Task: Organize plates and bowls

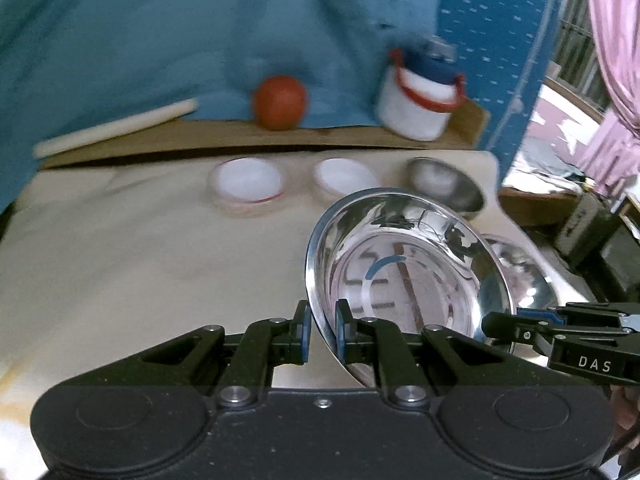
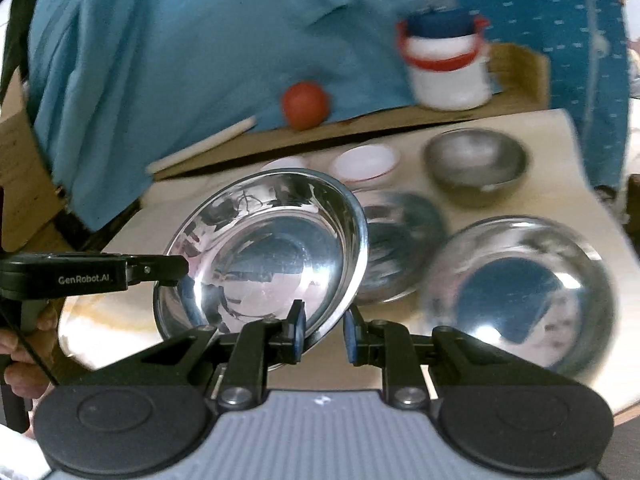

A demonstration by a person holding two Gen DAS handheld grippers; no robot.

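A: From the left wrist view, what is held?

B: The left hand-held gripper [image 1: 322,330] pinches the near rim of a shiny round steel bowl [image 1: 394,264], tilted and lifted above the cream cloth-covered tabletop [image 1: 140,264]. The bowl is empty, mirror-smooth inside. The right hand-held gripper [image 1: 504,326] meets its right rim. Behind sit two shallow white dishes [image 1: 248,180], a dull steel bowl [image 1: 444,184], an orange ball [image 1: 280,102].

A: And the right wrist view?

B: The right hand-held gripper [image 2: 323,334] straddles that shiny bowl's [image 2: 264,256] rim; its pads look slightly apart, so I cannot tell whether it grips. Beside it rest a flat steel plate [image 2: 400,248] and an empty large polished bowl [image 2: 516,288].
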